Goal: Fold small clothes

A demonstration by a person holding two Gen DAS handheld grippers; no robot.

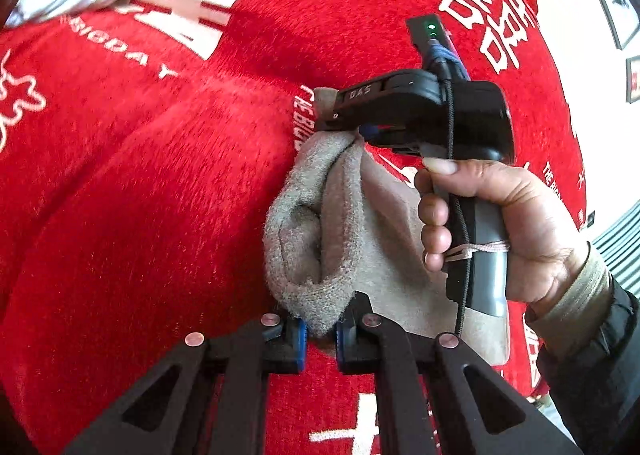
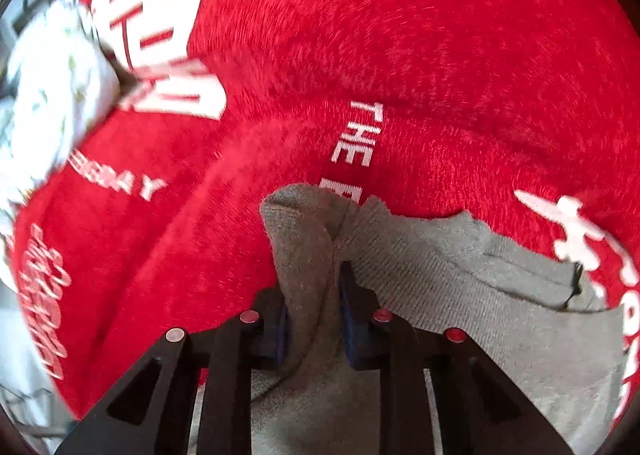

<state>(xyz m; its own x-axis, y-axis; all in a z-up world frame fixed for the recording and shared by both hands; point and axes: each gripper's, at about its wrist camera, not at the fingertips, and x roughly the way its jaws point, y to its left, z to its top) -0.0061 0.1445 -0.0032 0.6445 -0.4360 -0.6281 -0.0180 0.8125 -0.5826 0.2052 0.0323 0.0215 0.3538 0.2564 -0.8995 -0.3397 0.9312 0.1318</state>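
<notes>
Grey sock (image 1: 316, 223) is clamped by left gripper (image 1: 321, 331) and right gripper (image 2: 314, 319) over red cloth (image 1: 140, 175).

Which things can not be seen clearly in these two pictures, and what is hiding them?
- Grey garment: what kind it is cannot be told. It is bunched in the left wrist view, and the right gripper and hand cover part of it.
- The same garment's lower part, right wrist view: hidden by the right gripper and cut off by the bottom edge.
- White cloth: blurred and cut by the left edge.
- Small white lettering on the red blanket: partly covered, blurred.
</notes>
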